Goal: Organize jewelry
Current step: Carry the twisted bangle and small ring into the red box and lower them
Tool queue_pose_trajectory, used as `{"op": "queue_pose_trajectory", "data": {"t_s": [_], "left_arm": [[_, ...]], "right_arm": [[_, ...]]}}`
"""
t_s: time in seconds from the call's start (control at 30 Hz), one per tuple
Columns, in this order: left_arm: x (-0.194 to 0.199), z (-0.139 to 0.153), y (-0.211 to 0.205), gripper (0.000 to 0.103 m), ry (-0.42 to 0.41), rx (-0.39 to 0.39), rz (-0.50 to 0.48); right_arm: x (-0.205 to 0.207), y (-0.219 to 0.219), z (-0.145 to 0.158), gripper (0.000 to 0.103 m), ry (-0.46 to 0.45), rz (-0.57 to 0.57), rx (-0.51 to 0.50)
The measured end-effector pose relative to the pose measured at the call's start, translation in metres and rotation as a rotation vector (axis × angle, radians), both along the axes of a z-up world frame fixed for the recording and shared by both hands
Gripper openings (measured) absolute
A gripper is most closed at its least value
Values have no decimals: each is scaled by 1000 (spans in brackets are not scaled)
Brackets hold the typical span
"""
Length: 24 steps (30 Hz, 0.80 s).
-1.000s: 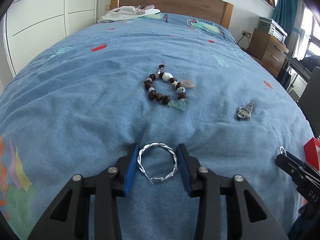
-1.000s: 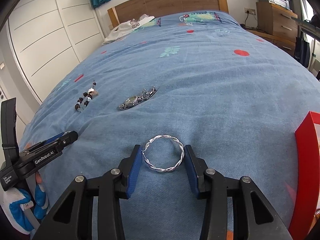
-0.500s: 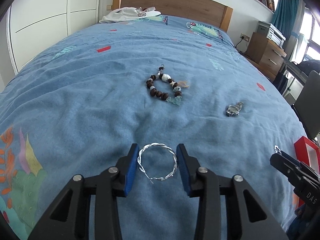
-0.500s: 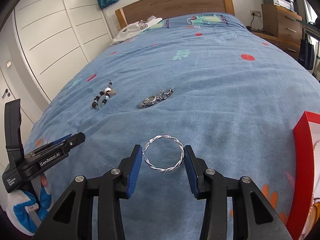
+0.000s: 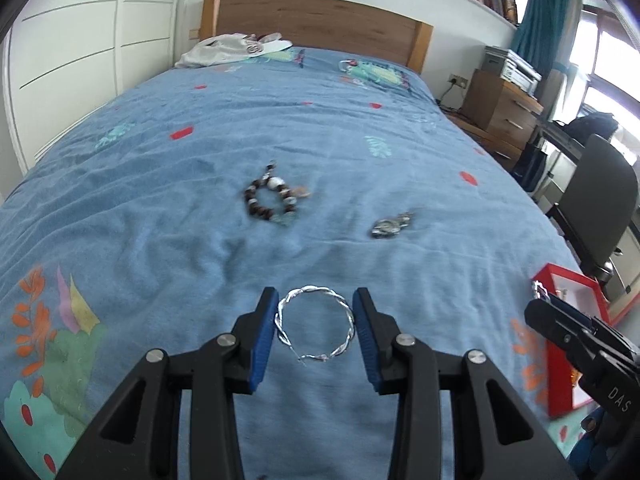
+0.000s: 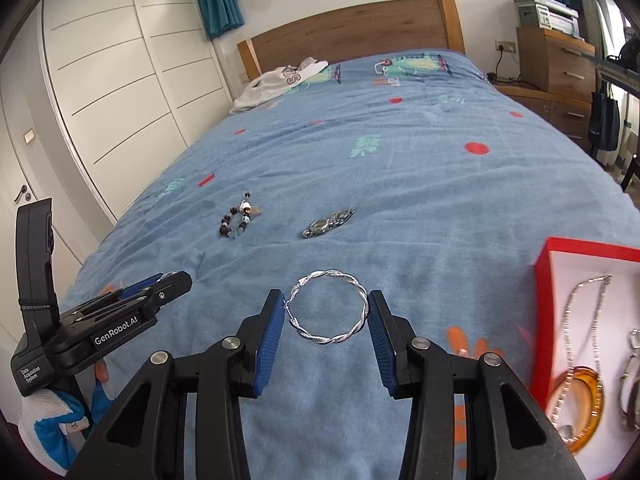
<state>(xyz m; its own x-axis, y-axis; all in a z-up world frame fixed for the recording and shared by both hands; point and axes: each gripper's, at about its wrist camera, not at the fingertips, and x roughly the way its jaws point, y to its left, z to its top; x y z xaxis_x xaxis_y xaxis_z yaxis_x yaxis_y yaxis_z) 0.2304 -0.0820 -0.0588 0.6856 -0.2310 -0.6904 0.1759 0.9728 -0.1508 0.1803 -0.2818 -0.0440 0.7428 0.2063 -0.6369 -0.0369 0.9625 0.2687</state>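
My left gripper (image 5: pixel 315 322) is shut on a twisted silver hoop earring (image 5: pixel 316 323), held above the blue bedspread. My right gripper (image 6: pixel 328 314) is shut on a matching silver hoop earring (image 6: pixel 329 307). A beaded bracelet (image 5: pixel 271 201) and a silver watch (image 5: pixel 390 227) lie on the bed ahead; they also show in the right wrist view, the bracelet (image 6: pixel 239 219) left of the watch (image 6: pixel 328 223). A red jewelry box (image 6: pixel 580 320) at the right holds a chain necklace (image 6: pixel 576 344) and an amber bangle (image 6: pixel 580 408).
The red box also shows at the right edge of the left wrist view (image 5: pixel 568 320). White clothing (image 5: pixel 232 50) lies by the wooden headboard (image 5: pixel 320 28). A white wardrobe (image 6: pixel 120 80) stands left of the bed, a wooden dresser (image 5: pixel 500 116) and chair (image 5: pixel 600 208) right.
Both grippers have pulled back and risen with their hoops still held. The bracelet and watch look farther away, and the red box has come further into both views.
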Motion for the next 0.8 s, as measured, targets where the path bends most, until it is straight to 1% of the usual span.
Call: {"op": "queue_pose_trajectory", "data": {"t_s": [0.17,0.37,0.47,0.63,0.8], "left_arm": [[-16,21,-44,36,-23,-18,-87],[-27,38,-113,36,-36,-42,-206],[-31,41,-152,36,-33,-44,-272],[-38,37,-223,36,-22,-33,-393],[-36,27,-276,36,8,-22,-466]], "right_arm": [[-23,-28,18,42,-23,-39,-25],[-50,-85,30,42,-20,-106,-79],[-57,-117,28,42,1,-136,-110],[-62,-168,19,42,44,-185,-154],[-54,-206,4,42,98,-204,-177]]}}
